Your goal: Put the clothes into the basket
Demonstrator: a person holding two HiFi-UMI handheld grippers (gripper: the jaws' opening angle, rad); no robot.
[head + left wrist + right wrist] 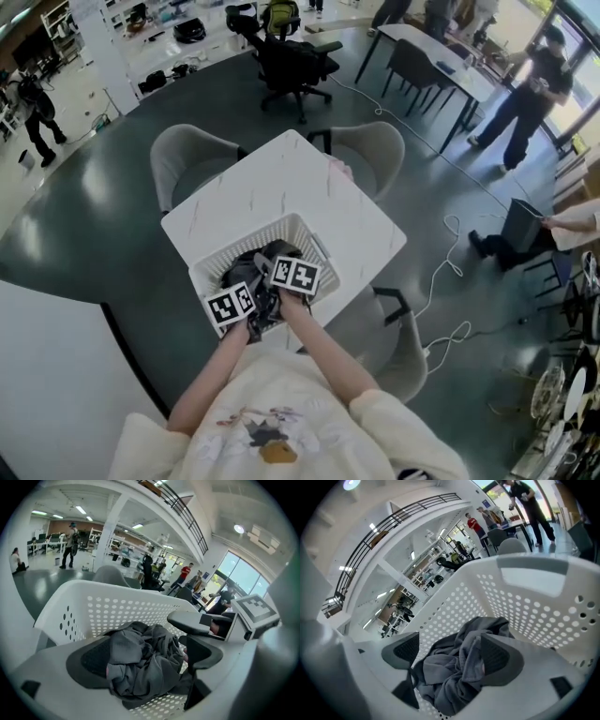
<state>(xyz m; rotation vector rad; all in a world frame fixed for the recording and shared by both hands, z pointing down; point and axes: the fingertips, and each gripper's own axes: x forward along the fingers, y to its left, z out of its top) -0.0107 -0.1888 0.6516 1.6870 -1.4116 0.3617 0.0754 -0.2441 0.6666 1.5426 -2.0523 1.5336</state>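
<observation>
Clothes lie between the wide-apart jaws of the left gripper and right gripper; basket walls stand close around both.

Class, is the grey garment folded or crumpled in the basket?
Crumpled: the grey garment lies bunched in creases inside the white basket.

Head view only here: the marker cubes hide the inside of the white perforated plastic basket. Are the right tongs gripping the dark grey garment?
Observer: No. The right tongs stand wide apart, the crumpled dark grey cloth garment lying loose between them.
Operator: And the other pair?
Observer: The left tongs are apart too, around the same garment.
Operator: Is it piled to the rim?
Observer: No; the white perforated plastic basket's wall rises bare above it.
</observation>
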